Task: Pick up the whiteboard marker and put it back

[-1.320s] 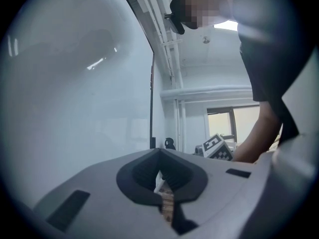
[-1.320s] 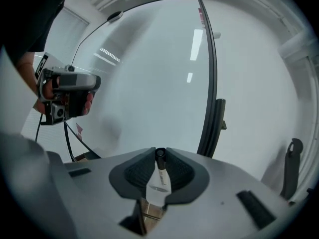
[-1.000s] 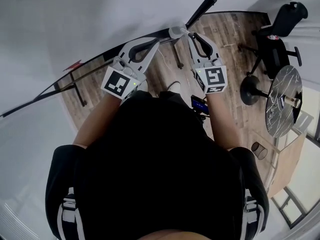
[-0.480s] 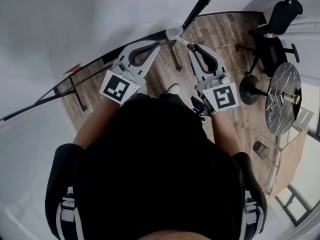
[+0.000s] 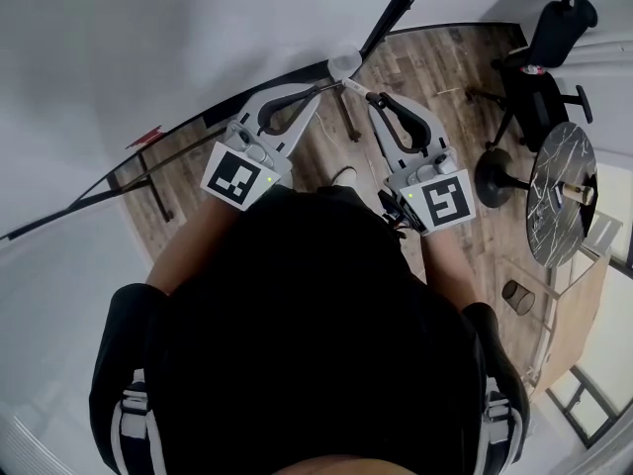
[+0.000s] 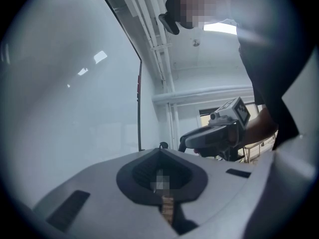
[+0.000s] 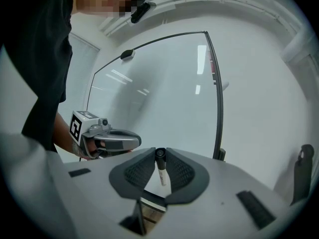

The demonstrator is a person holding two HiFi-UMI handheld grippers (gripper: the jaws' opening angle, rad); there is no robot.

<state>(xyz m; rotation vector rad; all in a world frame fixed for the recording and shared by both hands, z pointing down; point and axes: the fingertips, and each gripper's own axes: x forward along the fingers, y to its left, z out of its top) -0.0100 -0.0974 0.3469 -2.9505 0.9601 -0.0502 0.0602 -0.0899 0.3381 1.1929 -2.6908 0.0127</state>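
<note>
The whiteboard [image 7: 159, 93] stands just ahead. The left gripper [image 6: 159, 151] is closed and empty. The right gripper [image 7: 160, 152] clamps the whiteboard marker [image 7: 161, 174] in the air. Picking up seems done; putting it back remains.

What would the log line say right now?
right gripper: shut on white black-capped whiteboard marker | left gripper: shut, empty

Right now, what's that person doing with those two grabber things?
A person stands at a whiteboard with a gripper in each hand. The right gripper pinches a whiteboard marker between its jaw tips, held up in front of the board. The left gripper is beside it with its jaws together and nothing in them. The marker is not yet put back.
</note>
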